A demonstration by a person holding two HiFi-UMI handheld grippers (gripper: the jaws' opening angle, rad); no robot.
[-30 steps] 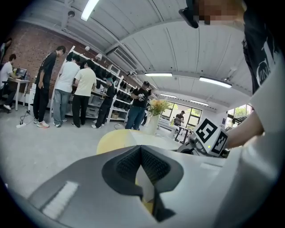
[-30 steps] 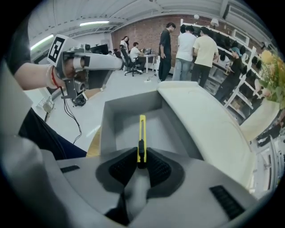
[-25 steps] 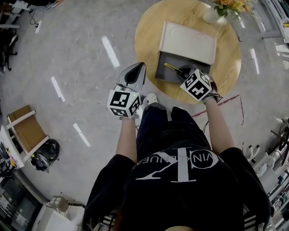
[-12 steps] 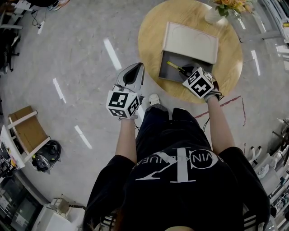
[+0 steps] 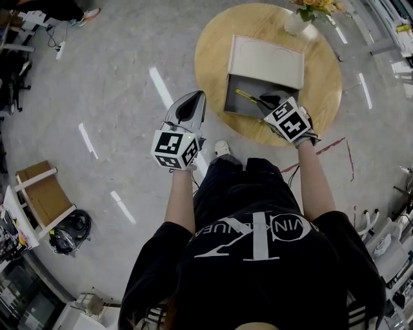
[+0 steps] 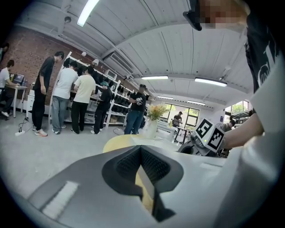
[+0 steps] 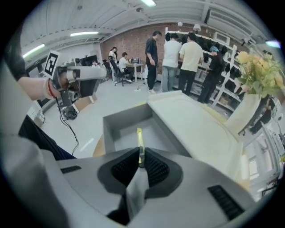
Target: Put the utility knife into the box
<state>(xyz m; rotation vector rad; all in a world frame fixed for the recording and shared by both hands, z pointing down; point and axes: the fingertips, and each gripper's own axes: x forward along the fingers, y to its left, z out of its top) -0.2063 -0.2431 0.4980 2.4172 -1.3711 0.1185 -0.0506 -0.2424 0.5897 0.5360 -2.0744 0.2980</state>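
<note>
A yellow utility knife [image 5: 248,97] [image 7: 140,141] sticks out of my right gripper [image 5: 266,103] [image 7: 140,161], which is shut on its near end. The blade end points into the open grey box [image 5: 237,107] [image 7: 119,133] on the round wooden table [image 5: 213,58]. The right gripper hovers over the box's near right corner. The box's pale lid [image 5: 266,61] [image 7: 196,129] stands open behind it. My left gripper [image 5: 195,98] [image 6: 143,153] is shut with nothing in it, out over the floor to the left of the table.
A vase of flowers [image 5: 298,19] [image 7: 247,111] stands at the table's far edge. A wooden stool [image 5: 39,187] and cables lie on the floor at far left. Several people stand by shelves [image 7: 182,58] beyond the table.
The right gripper has drifted slightly to the right while holding the knife over the box. The left gripper has stayed where it was.
</note>
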